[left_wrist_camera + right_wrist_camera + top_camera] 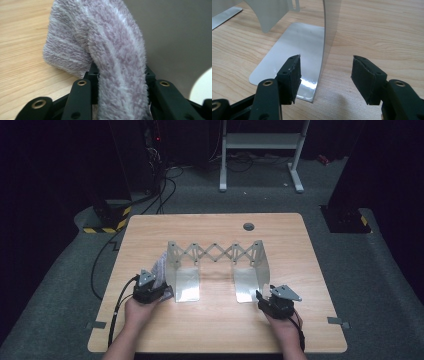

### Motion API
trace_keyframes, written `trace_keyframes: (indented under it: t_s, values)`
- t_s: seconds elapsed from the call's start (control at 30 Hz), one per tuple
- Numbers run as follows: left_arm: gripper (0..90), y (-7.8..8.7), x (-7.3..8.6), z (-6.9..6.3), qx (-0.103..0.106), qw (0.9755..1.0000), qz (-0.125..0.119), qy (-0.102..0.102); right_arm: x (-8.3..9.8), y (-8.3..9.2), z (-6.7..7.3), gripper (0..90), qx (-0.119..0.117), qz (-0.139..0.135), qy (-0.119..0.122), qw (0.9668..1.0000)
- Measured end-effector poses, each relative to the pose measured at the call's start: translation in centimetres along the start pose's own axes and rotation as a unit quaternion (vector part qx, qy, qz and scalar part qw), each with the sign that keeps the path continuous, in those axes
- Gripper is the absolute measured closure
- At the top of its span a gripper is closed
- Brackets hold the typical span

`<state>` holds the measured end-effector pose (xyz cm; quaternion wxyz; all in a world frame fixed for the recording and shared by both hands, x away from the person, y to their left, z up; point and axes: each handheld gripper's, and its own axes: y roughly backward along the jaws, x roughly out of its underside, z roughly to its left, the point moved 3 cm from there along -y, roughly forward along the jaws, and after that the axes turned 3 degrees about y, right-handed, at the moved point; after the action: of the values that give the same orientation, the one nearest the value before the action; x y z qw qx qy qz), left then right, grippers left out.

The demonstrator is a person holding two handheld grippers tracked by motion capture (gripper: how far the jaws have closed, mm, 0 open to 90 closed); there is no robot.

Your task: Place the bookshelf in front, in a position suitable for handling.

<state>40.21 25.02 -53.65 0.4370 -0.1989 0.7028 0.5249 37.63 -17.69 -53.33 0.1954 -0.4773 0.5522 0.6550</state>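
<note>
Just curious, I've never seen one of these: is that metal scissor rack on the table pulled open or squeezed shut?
Pulled open. The rack has its two end plates well apart, with the crossed lattice bars stretched out between them.

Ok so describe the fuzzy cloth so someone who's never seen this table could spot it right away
On the light wooden table, find the silver metal rack with the scissor-lattice back. By its left upright, the fluffy pale lilac-and-white striped cloth sits gripped in the left hand-held gripper. It is the one soft, fuzzy thing among hard metal and wood.
</note>
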Motion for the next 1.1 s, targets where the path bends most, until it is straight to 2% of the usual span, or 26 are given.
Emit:
trace_keyframes:
  t_s: [0.03, 0.07, 0.1, 0.13, 0.17, 0.2, 0.23, 0.27, 0.4, 0.47, 0.6, 0.63, 0.67, 0.7, 0.73, 0.77, 0.8, 0.83, 0.87, 0.9, 0.93, 0.97, 1.0, 1.03, 1.07, 1.1]
  values:
    - [64.1, 0.6, -0.3, 0.0, 0.000, 0.9999, -0.014, 0.002, 0.0, 0.0, -0.1, 40.9, 0.000, -0.001, -0.001, 1.0000]
    - [64.1, 0.6, -0.3, 0.0, 0.000, 0.9999, -0.014, 0.002, 0.0, 0.0, -0.1, 40.9, 0.000, -0.001, -0.001, 1.0000]
    - [64.1, 1.5, -0.8, 0.0, 0.001, 0.9993, -0.037, 0.008, 0.0, 0.0, -0.2, 40.8, 0.001, -0.003, -0.002, 1.0000]
    - [64.1, 1.5, -0.8, 0.0, 0.001, 0.9993, -0.037, 0.008, 0.0, 0.0, -0.2, 40.8, 0.001, -0.003, -0.002, 1.0000]
    - [64.1, 2.3, -1.3, -0.1, 0.002, 0.9985, -0.053, 0.013, -0.1, 0.0, -0.2, 40.8, 0.002, -0.004, -0.003, 1.0000]
    - [64.1, 2.3, -1.3, -0.1, 0.002, 0.9985, -0.053, 0.013, -0.1, 0.0, -0.2, 40.8, 0.002, -0.005, -0.003, 1.0000]
    - [64.1, 3.0, -1.9, -0.2, 0.001, 0.9975, -0.070, 0.008, -0.2, 0.0, -0.3, 40.8, 0.002, -0.006, -0.004, 1.0000]
    - [64.2, 3.0, -1.9, -0.2, 0.001, 0.9975, -0.070, 0.008, -0.2, 0.0, -0.3, 40.8, 0.002, -0.006, -0.004, 1.0000]
    - [64.2, 4.1, -2.9, -0.6, 0.003, 0.9945, -0.104, 0.013, -0.2, 0.0, -0.5, 40.9, 0.006, -0.011, -0.014, 0.9998]
    - [64.3, 4.3, -3.1, -0.7, 0.002, 0.9941, -0.108, 0.010, -0.2, 0.1, -0.5, 40.8, 0.006, -0.012, -0.015, 0.9998]
    - [64.3, 5.4, -3.9, -1.2, 0.001, 0.9914, -0.131, 0.002, -0.1, 0.0, -0.5, 40.9, 0.006, -0.010, -0.014, 0.9998]
    - [64.4, 6.1, -4.2, -1.4, 0.001, 0.9900, -0.141, -0.002, -0.1, 0.0, -0.5, 40.9, 0.006, -0.011, -0.012, 0.9999]
    - [64.4, 6.1, -4.2, -1.4, 0.001, 0.9900, -0.141, -0.002, -0.1, 0.0, -0.5, 40.9, 0.006, -0.011, -0.012, 0.9999]
    - [64.4, 6.9, -4.6, -1.7, 0.002, 0.9876, -0.157, -0.003, -0.2, 0.0, -0.4, 41.0, 0.006, -0.011, -0.011, 0.9999]
    - [64.4, 6.9, -4.6, -1.7, 0.002, 0.9876, -0.157, -0.003, -0.2, 0.0, -0.3, 41.0, 0.006, -0.011, -0.010, 0.9999]
    - [64.4, 7.7, -5.0, -2.0, 0.003, 0.9851, -0.172, -0.008, -0.2, 0.0, -0.2, 41.1, 0.006, -0.012, -0.008, 0.9999]
    - [64.5, 7.7, -5.0, -2.0, 0.003, 0.9851, -0.172, -0.008, -0.2, 0.0, -0.2, 41.1, 0.006, -0.012, -0.008, 0.9999]
    - [64.5, 8.5, -5.5, -2.4, 0.003, 0.9827, -0.184, -0.016, -0.2, 0.0, -0.1, 41.1, 0.006, -0.011, -0.007, 0.9999]
    - [64.5, 8.5, -5.5, -2.4, 0.003, 0.9827, -0.184, -0.016, -0.2, 0.0, -0.1, 41.1, 0.006, -0.011, -0.007, 0.9999]
    - [64.5, 9.2, -5.9, -2.8, 0.001, 0.9804, -0.195, -0.025, -0.2, 0.0, 0.0, 41.1, 0.005, -0.011, -0.005, 0.9999]
    - [64.5, 9.2, -5.9, -2.8, 0.001, 0.9804, -0.195, -0.025, -0.2, 0.0, 0.0, 41.1, 0.005, -0.011, -0.005, 0.9999]
    - [64.5, 9.7, -6.2, -3.1, 0.003, 0.9782, -0.206, -0.026, -0.2, 0.0, 0.0, 41.2, 0.005, -0.011, -0.006, 0.9999]
    - [64.5, 10.5, -6.6, -3.7, 0.008, 0.9749, -0.220, -0.031, -0.2, 0.0, 0.0, 41.2, 0.005, -0.010, -0.006, 0.9999]
    - [64.5, 10.5, -6.6, -3.7, 0.008, 0.9749, -0.220, -0.031, -0.2, 0.0, 0.0, 41.2, 0.004, -0.010, -0.006, 0.9999]
    - [64.5, 11.0, -6.8, -4.0, 0.011, 0.9729, -0.228, -0.034, -0.2, -0.1, -0.1, 41.2, 0.004, -0.011, -0.005, 0.9999]
    - [64.5, 11.8, -7.2, -4.8, 0.019, 0.9694, -0.241, -0.042, -0.2, -0.1, -0.1, 41.2, 0.004, -0.010, -0.006, 0.9999]
